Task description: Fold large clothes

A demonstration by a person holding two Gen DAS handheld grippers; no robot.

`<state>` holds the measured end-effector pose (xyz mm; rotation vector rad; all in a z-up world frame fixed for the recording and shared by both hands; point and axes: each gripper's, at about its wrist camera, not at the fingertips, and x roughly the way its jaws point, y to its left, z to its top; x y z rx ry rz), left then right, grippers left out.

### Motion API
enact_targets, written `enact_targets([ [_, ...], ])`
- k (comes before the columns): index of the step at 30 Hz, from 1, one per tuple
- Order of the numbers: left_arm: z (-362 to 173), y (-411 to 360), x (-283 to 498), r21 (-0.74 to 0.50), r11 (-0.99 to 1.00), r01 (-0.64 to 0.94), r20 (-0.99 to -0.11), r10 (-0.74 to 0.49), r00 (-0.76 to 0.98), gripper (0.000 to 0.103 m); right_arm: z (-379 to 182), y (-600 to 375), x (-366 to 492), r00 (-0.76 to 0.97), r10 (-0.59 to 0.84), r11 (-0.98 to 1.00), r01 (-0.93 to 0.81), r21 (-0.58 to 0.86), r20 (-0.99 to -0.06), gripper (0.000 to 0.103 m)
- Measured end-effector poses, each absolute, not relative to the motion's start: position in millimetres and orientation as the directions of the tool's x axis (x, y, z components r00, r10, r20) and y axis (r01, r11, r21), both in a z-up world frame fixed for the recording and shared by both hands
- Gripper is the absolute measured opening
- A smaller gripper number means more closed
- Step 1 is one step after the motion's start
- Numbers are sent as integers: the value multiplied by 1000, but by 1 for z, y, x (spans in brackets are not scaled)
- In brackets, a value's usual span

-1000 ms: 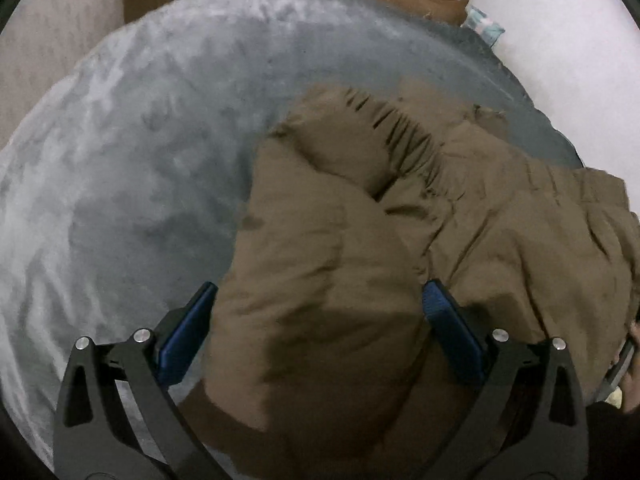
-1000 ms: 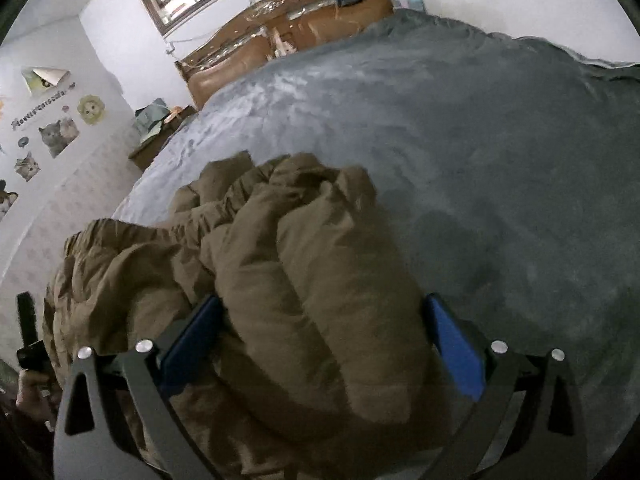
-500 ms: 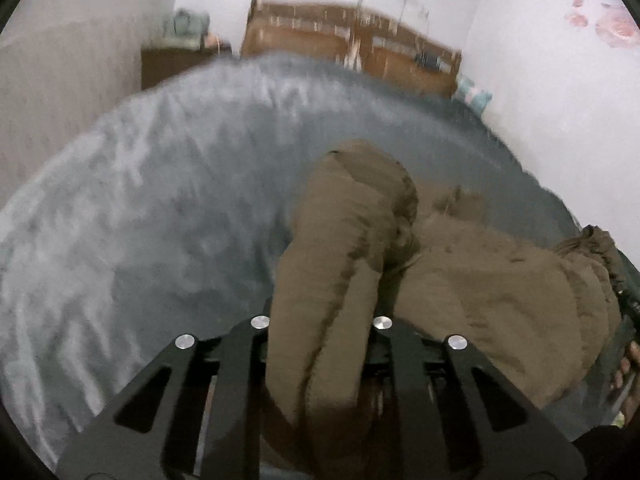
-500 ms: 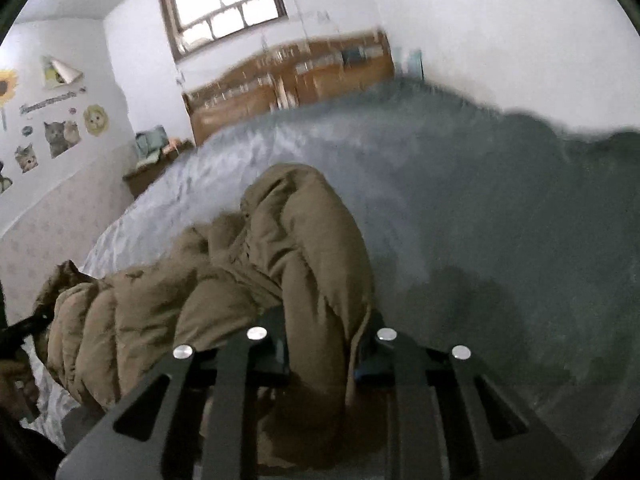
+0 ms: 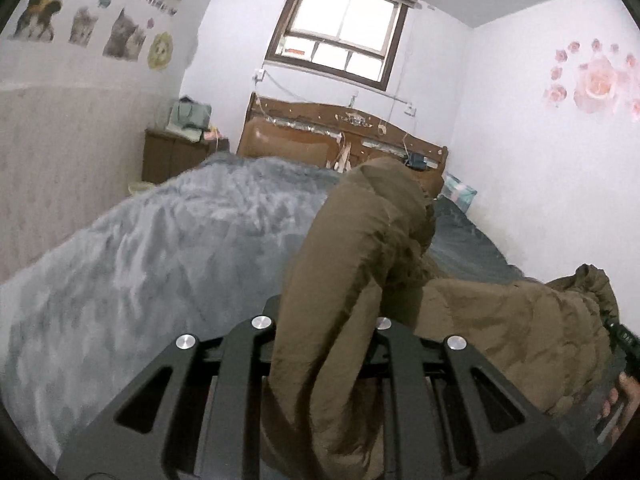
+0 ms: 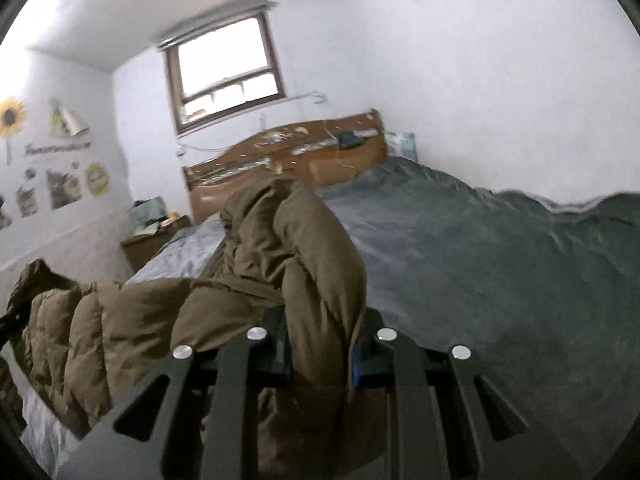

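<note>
A puffy brown padded jacket hangs lifted above the grey bed cover. My left gripper is shut on a thick bunch of its fabric, which rises between the black fingers and flops forward. In the right wrist view the same jacket stretches off to the left, and my right gripper is shut on another bunched fold. Blue pads peek out beside the squeezed cloth. The span of jacket between the two grippers sags slightly.
The grey bed cover runs back to a wooden headboard under a window. A wooden nightstand with clutter stands at the left wall. A hand holding the other gripper shows at the right edge.
Both grippers closed on bunches of the jacket and rose, lifting it off the bed. Both views tilted up from the bed surface to the headboard, window and walls.
</note>
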<state>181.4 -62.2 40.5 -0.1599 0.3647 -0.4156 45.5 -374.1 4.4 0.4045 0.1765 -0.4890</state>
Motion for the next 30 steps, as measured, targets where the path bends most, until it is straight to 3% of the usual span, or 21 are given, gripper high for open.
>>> enact_targets([
  [6,11,-87,244,-319,902,290,-335,-394,856,16,-26,-403,120,822,-454,751,561,348,-344,22],
  [11,-56,-135,318,-166,964,208,-511,-264,818,16,-80,-426,195,753,-460,749,614,250,-471,23],
  [14,-111,-151,354,-78,980,182,-659,-188,729,22,-118,-435,229,692,-435,745,636,201,-576,29],
  [17,-148,-143,370,-71,987,147,-737,-152,659,41,-150,-441,243,650,-399,750,637,178,-646,42],
  [19,-157,-134,374,-56,993,100,-747,-108,656,65,-164,-444,253,628,-377,750,639,174,-681,52],
  [21,-157,-131,376,-81,993,89,-757,-119,642,67,-172,-446,252,611,-378,738,653,172,-695,57],
  [25,-124,-117,361,-58,996,69,-702,-90,706,67,-143,-444,239,588,-463,712,692,116,-663,79],
  [27,-89,-110,347,-44,997,63,-620,-77,780,66,-103,-434,219,594,-555,686,723,83,-583,93],
  [29,-49,-97,318,-44,997,58,-500,-72,863,72,-66,-416,200,627,-611,678,730,89,-483,101],
  [30,-26,-101,299,-49,997,66,-422,-80,903,85,-45,-402,192,663,-621,691,714,107,-418,101],
])
